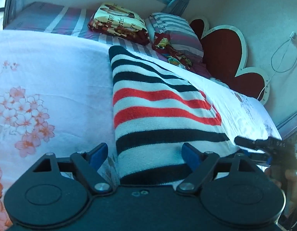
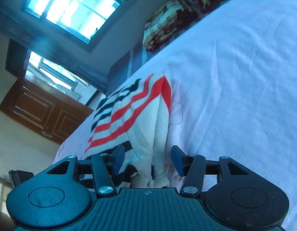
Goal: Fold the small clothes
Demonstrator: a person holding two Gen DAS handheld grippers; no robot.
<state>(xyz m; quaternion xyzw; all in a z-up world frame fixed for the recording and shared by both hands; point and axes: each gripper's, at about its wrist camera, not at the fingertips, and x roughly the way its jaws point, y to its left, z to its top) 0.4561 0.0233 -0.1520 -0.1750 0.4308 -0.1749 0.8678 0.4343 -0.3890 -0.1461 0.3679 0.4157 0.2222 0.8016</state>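
A knitted sweater (image 1: pixel 158 107) with white, navy and red stripes lies folded lengthwise on the floral white bedsheet (image 1: pixel 42 80). My left gripper (image 1: pixel 144 154) stands open at the sweater's near end. Its left pad is just off the left edge and its right pad is over the cloth. In the right wrist view, the sweater (image 2: pixel 129 111) bunches into a raised fold between the pads of my right gripper (image 2: pixel 148 158). That gripper is open, with a gap showing beside the right pad. The right gripper's fingers (image 1: pixel 250 142) also show at the sweater's right corner in the left wrist view.
A folded printed blanket (image 1: pixel 117 23) and a striped pillow (image 1: pixel 177 32) lie at the head of the bed. A red heart-shaped headboard (image 1: pixel 225 53) and a white cable (image 1: pixel 281 57) are on the wall. A window (image 2: pixel 75 7) and a wooden door (image 2: pixel 42 109) lie beyond.
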